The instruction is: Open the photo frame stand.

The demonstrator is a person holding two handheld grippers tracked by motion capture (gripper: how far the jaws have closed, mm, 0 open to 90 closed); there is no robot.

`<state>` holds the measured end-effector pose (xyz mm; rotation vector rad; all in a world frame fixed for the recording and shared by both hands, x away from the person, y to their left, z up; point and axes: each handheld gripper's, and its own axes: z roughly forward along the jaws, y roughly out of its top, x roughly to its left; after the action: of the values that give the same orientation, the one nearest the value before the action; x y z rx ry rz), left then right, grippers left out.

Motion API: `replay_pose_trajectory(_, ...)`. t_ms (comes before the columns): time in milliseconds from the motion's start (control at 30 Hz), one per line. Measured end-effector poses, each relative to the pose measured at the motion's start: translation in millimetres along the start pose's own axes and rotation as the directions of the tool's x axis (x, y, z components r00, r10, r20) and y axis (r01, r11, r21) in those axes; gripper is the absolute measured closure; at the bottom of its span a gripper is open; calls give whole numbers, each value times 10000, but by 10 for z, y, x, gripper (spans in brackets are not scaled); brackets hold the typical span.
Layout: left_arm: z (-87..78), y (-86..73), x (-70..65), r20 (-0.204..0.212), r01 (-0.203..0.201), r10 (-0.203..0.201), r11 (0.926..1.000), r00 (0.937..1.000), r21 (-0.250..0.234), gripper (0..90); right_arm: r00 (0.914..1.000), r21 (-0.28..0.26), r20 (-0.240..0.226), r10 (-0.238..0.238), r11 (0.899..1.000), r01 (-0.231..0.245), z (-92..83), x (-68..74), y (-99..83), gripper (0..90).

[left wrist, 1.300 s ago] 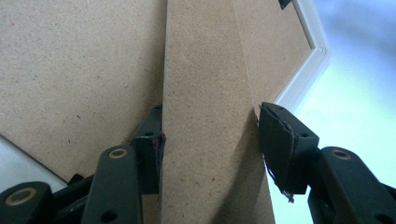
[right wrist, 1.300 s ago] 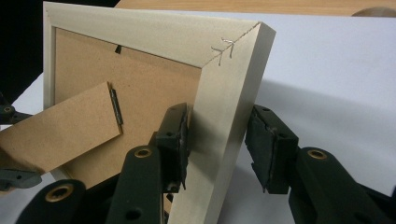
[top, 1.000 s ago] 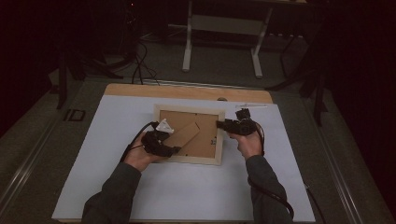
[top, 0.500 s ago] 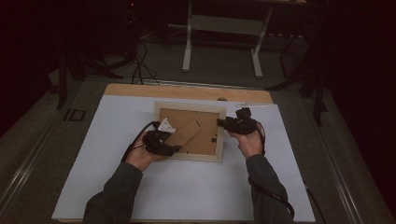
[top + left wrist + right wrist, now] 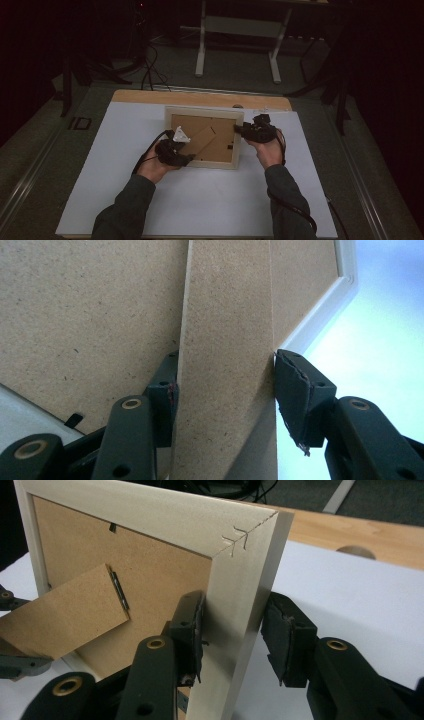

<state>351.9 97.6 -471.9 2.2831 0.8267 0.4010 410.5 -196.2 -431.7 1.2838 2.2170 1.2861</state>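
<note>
A pale wooden picture frame [image 5: 205, 112] stands tilted up on the white sheet, its brown fibreboard back toward me. Its fold-out stand [image 5: 202, 140] swings out from the back. My left gripper [image 5: 187, 157] is at the frame's lower left. In the left gripper view it [image 5: 225, 385] is shut across the width of the stand [image 5: 225, 315], a pad on each edge. My right gripper [image 5: 239, 131] is at the frame's right side. In the right gripper view it [image 5: 232, 625] clamps the frame's side rail [image 5: 240, 580], one pad on the back, one on the front.
The white sheet [image 5: 125, 150] covers most of a wooden table top [image 5: 150, 95], which has a round hole [image 5: 352, 551] near its far edge. Beyond the table are another table's white legs [image 5: 202, 45] and cables on the floor [image 5: 150, 70].
The frame's top edge has lifted a little, so the frame stands slightly more upright. Both hands keep their holds and have barely shifted.
</note>
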Motion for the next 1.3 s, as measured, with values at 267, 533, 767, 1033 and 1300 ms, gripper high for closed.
replay_pose_trajectory(267, 22, 28, -39, -525, -145, 144, 9999, 9985, -20, 520, 9995, -240, 149, -288, 9993, 291, -51, 24, 37, 609)
replay_pose_trajectory(533, 49, 47, -50, -948, 43, -51, 10000, 9955, -83, 533, 9990, -412, 142, -425, 9982, 431, -87, 37, 75, 619)
replay_pose_trajectory(767, 67, 72, -52, -1198, 133, -144, 9999, 9927, -95, 541, 9987, -502, 182, -478, 9976, 487, -108, 44, 85, 620)
replay_pose_trajectory(1033, 71, 96, -23, -1320, 510, -549, 9981, 9897, -331, 596, 9967, -580, 337, -745, 9954, 763, -127, 80, 114, 619)
replay_pose_trajectory(1300, 91, 98, -18, -1414, 574, -614, 9978, 9880, -317, 603, 9951, -625, 407, -898, 9938, 923, -134, 101, 107, 617)
